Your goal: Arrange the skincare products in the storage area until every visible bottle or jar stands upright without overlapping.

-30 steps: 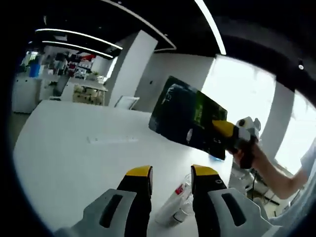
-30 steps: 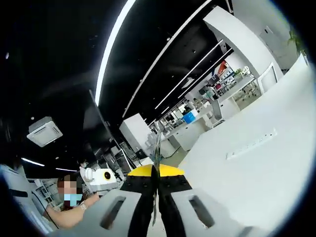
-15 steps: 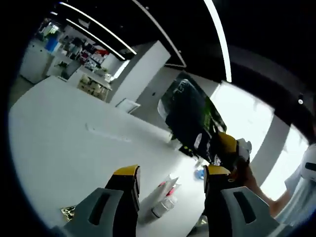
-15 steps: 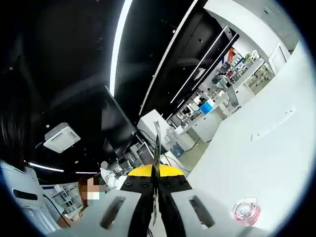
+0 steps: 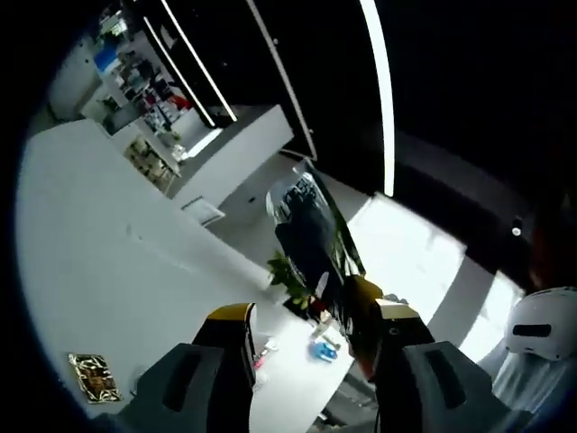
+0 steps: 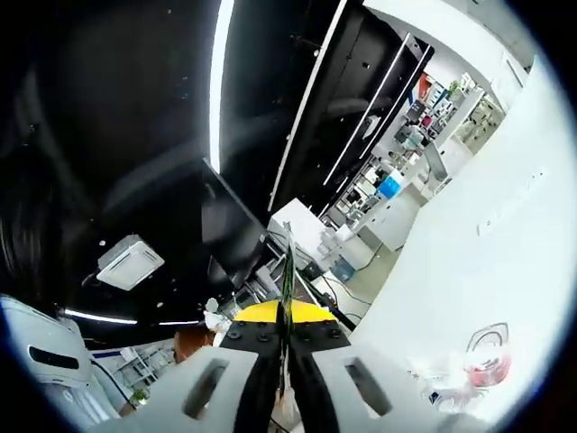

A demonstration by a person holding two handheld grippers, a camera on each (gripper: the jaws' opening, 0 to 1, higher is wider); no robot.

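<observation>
The right claw (image 6: 282, 338), tilted up toward the ceiling, pinched a dark flat packet (image 5: 311, 244) edge-on, while the left claw (image 5: 311, 327) gaped wide above the white table (image 5: 99, 280) near a bottle (image 5: 263, 352).

The left gripper (image 5: 305, 329) holds its jaws wide apart, while the right gripper (image 6: 284, 317) is raised, jaws pinched on a thin pouch (image 6: 286, 271).
</observation>
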